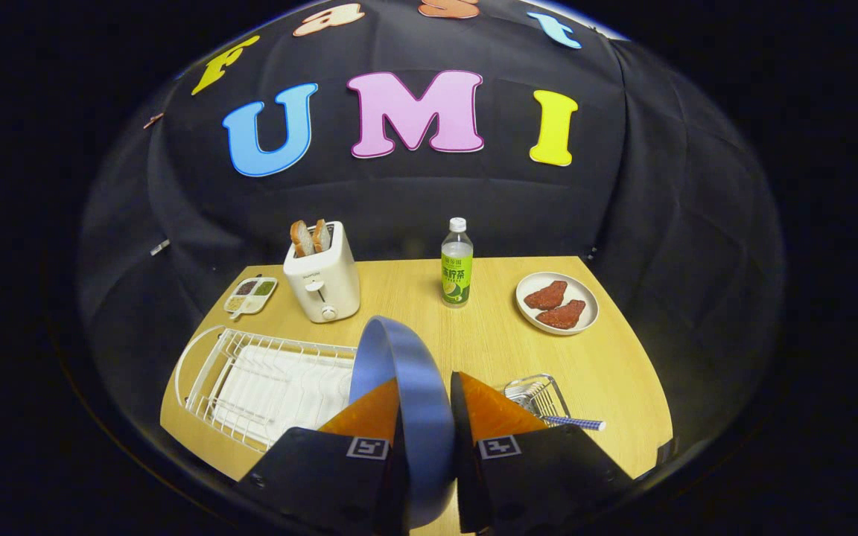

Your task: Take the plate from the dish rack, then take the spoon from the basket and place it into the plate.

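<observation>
Gripper view.

Item 1: tool (424, 406). Its two fingers are closed onto a blue plate (407, 387), one finger pressing each face; the gap between them is no wider than the plate.

Item 2: blue plate. Held on edge, upright, between the fingers and rising ahead of them, above the wooden surface (488, 335). It is clear of the dish rack (lifted out and held in the air).

Item 3: white wire dish rack (250, 383). Sits on the surface to the left of the tool, with a white ribbed drain tray under its wires. No dish shows in it.

Item 4: small wire basket (537, 393). Sits on the surface just to the right of the right finger, partly hidden behind it.

Item 5: spoon (576, 423). Only its blue-and-white patterned handle shows, sticking out of the basket to the right, close beside the right finger and apart from the plate.

Item 6: white toaster (322, 281). Stands beyond the rack, with two slices of bread (310, 236) upright in its slots.

Item 7: divided condiment dish (250, 295). Lies left of the toaster, holding dark, green and pale fillings.

Item 8: green-labelled drink bottle (456, 263). Stands upright, white cap on, beyond the plate near the far edge of the surface.

Item 9: pale round plate with two reddish meat pieces (556, 301). Lies right of the bottle, well apart from the tool.
</observation>
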The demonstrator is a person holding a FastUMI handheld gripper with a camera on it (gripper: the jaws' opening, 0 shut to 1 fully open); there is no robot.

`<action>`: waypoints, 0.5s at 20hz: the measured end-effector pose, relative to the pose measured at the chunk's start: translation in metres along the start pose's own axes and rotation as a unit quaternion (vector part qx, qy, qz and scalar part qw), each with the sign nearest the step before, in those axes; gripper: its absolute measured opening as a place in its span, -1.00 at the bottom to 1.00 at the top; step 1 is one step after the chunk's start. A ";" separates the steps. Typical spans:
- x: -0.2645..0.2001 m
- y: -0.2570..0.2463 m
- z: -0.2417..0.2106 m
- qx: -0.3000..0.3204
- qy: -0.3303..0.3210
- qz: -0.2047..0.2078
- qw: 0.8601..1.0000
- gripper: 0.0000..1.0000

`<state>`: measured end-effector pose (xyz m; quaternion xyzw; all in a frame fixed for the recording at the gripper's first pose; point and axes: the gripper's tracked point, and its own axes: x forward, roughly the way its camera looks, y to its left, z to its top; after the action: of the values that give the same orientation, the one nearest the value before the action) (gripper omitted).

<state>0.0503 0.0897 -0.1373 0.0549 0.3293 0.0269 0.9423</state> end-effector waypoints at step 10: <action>-0.069 -0.105 -0.087 0.121 0.061 0.076 0.988 -0.42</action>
<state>-0.0563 -0.0135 -0.1745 0.1919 0.3818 0.0613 0.9020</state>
